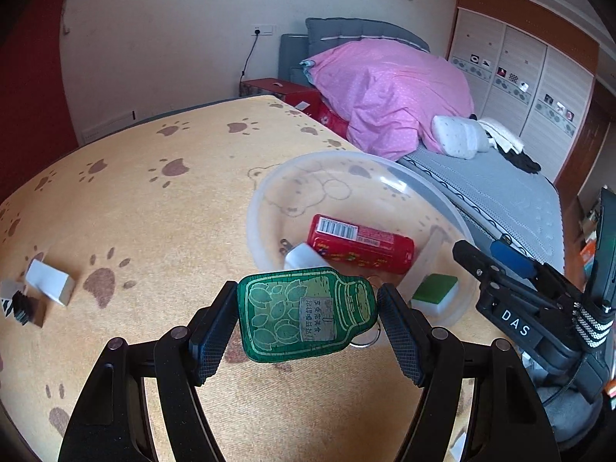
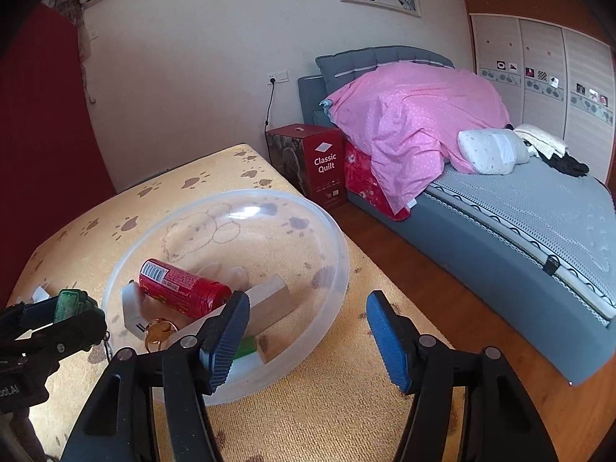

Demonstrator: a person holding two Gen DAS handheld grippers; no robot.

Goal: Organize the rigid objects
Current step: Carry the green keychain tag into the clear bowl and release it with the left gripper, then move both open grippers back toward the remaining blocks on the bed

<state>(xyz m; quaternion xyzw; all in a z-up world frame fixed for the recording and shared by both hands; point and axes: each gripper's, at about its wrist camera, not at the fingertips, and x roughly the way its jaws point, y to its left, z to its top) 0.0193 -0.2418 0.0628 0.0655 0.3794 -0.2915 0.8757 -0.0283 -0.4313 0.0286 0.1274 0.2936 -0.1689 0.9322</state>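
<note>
I had the yellow paw-print cloth [image 1: 154,211] spread over the table as my working ground, and on it, near the right edge, sat the clear plastic bowl [image 1: 269,192], the place everything rigid was meant to end up. Inside it already lay the red can [image 1: 362,244] on its side, a white plug adapter [image 1: 302,258] against the can's near end, a green-and-white block [image 1: 435,292] by the near rim and, in the right wrist view, a pale wooden block [image 2: 269,300] and an amber ring [image 2: 158,331]. Still out on the cloth to the left were a white block [image 1: 52,281] and a small dark piece [image 1: 27,308] beside it.

My left gripper [image 1: 308,319] was clamped on the green bottle-shaped key tag [image 1: 304,313], pads pressing its two ends, the tag held flat above the cloth just short of the bowl's near rim. My right gripper [image 2: 308,335] held nothing and its jaws were opening, beside the bowl on its right.

To finish this step well, I judged I should carry the tag over the rim, aim for the bare patch left of the can, lower before letting go so the metal ring on the tag did not snag a pad, and keep the right gripper clear of the rim
</note>
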